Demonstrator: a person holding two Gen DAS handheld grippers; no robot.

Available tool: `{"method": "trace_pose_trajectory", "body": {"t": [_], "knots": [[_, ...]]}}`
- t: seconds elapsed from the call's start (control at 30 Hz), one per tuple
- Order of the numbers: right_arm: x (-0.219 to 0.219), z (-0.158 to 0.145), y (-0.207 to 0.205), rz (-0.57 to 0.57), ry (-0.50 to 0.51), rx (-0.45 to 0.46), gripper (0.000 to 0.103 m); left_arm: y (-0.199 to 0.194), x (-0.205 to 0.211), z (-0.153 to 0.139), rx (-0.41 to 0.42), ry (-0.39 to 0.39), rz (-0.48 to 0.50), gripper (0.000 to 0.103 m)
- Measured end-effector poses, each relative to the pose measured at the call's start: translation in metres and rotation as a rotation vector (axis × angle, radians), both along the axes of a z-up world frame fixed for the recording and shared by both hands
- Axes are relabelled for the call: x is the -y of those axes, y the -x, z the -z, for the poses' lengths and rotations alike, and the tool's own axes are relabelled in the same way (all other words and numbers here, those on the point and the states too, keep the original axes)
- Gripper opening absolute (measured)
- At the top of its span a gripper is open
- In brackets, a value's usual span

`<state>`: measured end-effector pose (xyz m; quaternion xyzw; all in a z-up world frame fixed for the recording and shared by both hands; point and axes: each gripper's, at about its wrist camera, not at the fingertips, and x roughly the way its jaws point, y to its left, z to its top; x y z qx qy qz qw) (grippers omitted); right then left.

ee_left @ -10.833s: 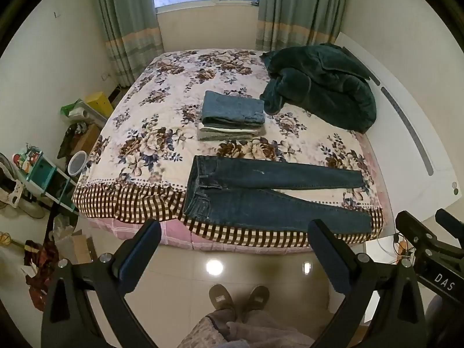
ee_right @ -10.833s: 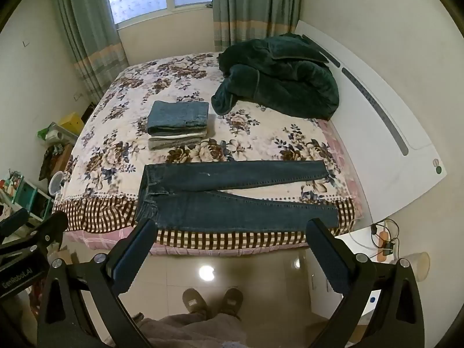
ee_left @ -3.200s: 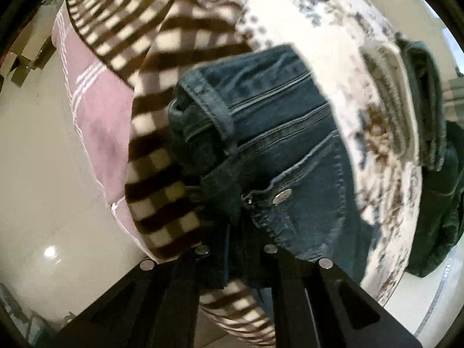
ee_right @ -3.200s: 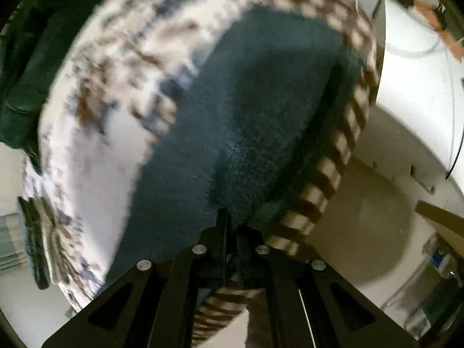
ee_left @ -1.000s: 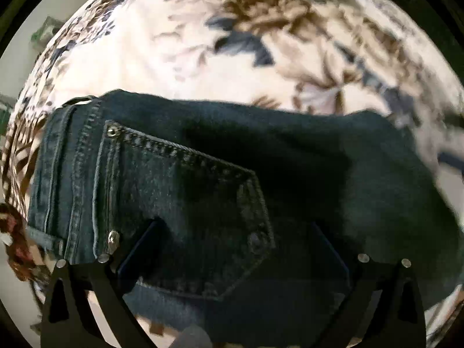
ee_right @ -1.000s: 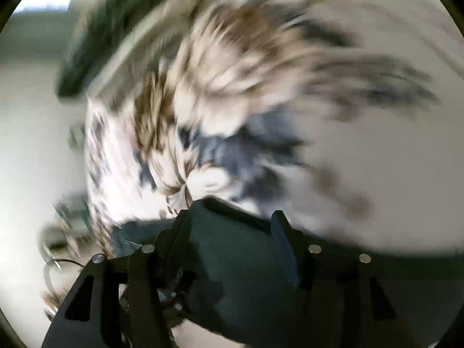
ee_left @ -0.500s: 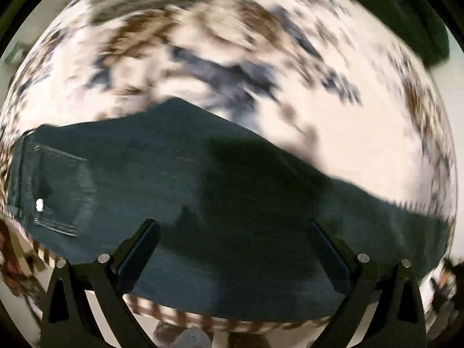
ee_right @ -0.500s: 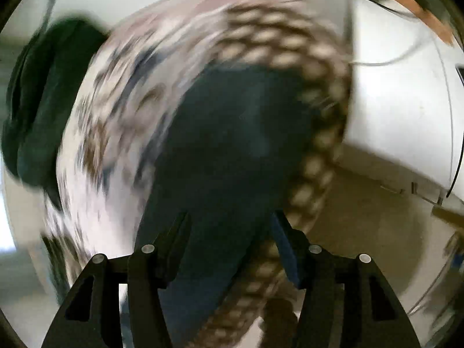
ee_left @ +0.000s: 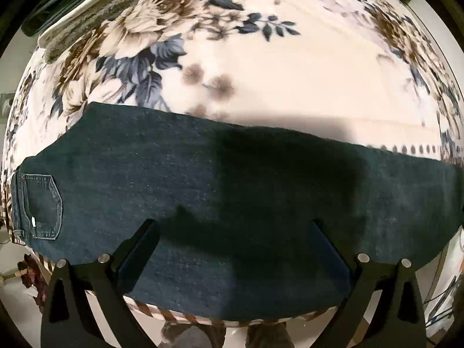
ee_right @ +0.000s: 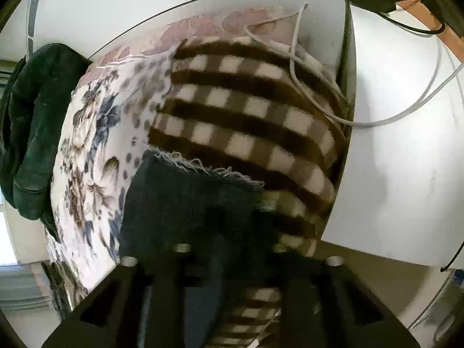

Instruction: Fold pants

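The dark blue jeans [ee_left: 203,191] lie folded lengthwise across the front of the floral bed [ee_left: 290,72], with the back pocket [ee_left: 43,206] and waistband at the far left. My left gripper [ee_left: 232,240] is open and empty, hovering above the middle of the legs. In the right wrist view the frayed leg hems [ee_right: 203,171] lie on the brown checked border [ee_right: 246,116]. My right gripper [ee_right: 229,249] is partly open, its fingers down at the hem end, with denim between them.
A stack of folded clothes [ee_left: 87,8] lies at the upper left. A dark green blanket [ee_right: 29,121] is heaped by the white headboard [ee_right: 145,8]. A white bedside unit [ee_right: 391,145] with cables [ee_right: 406,110] stands close beside the bed corner.
My left gripper has slid from the pocket end to over the middle of the legs. My right gripper has swung back down to the hem end.
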<state>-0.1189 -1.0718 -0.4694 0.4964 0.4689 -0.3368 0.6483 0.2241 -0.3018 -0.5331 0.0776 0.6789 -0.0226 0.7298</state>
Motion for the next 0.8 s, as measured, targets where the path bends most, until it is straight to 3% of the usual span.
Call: {"method": "trace_pose_trajectory", "body": {"t": [0.3,0.4,0.43,0.5,0.53,0.57,0.6,0.67,0.8], "knots": [[-0.027,-0.056,0.016,0.020,0.143,0.037,0.006,0.000,0.022,-0.012,0.024,0.027,0.048,0.103],[-0.024,-0.043,0.025,0.025,0.110,-0.018,0.008,-0.004,0.025,-0.011,0.027,0.018,0.065,0.103],[-0.020,-0.032,0.027,0.023,0.081,-0.046,0.011,-0.010,0.025,-0.008,0.017,0.018,0.061,0.103],[-0.010,-0.013,0.035,0.041,0.017,-0.093,0.029,-0.012,0.022,0.000,-0.004,0.026,0.051,0.103],[-0.006,-0.010,0.040,0.068,-0.004,-0.068,0.035,-0.013,0.020,0.004,-0.014,0.023,0.048,0.103],[-0.003,-0.011,0.048,0.102,-0.021,-0.027,0.052,-0.016,0.019,0.011,-0.027,0.016,0.046,0.103],[-0.002,-0.013,0.053,0.121,-0.025,-0.002,0.063,-0.017,0.018,0.015,-0.035,0.014,0.043,0.103],[-0.004,-0.013,0.061,0.139,-0.050,0.084,0.068,-0.021,0.015,0.027,-0.059,0.015,0.026,0.103],[-0.011,0.016,0.063,0.141,-0.196,0.191,0.068,-0.027,0.005,0.047,-0.111,0.077,-0.033,0.103]]}}
